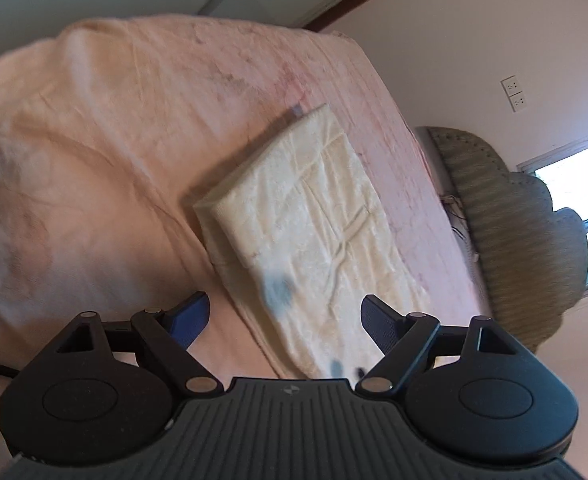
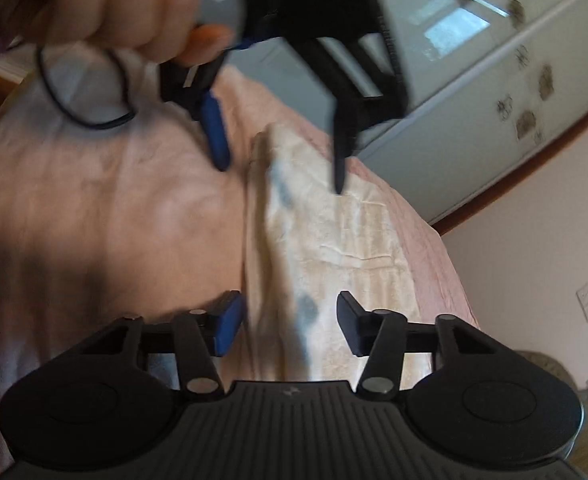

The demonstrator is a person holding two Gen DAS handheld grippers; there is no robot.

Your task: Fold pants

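Pants: cream pants (image 1: 313, 216) folded into a flat rectangle, lying on the bed in front of me.
Left gripper: my left gripper (image 1: 284, 320) hangs over the near end, jaws wide apart, nothing between them.
Right gripper: my right gripper (image 2: 290, 322) has jaws apart, empty, above the fabric.
Right view only: my hand (image 2: 134, 4) gripping the left tool, a black cable loop (image 2: 84, 88).
Left view only: wicker chair (image 1: 513, 216), window (image 1: 577, 208), wall sockets (image 1: 513, 94).
Surface: wrinkled pink bedspread (image 1: 106, 152).
Room: pale walls, white wardrobe doors (image 2: 493, 60).

Pants (image 2: 333, 240) motion-blurred, near end hidden under right hand-held gripper (image 2: 290, 324)
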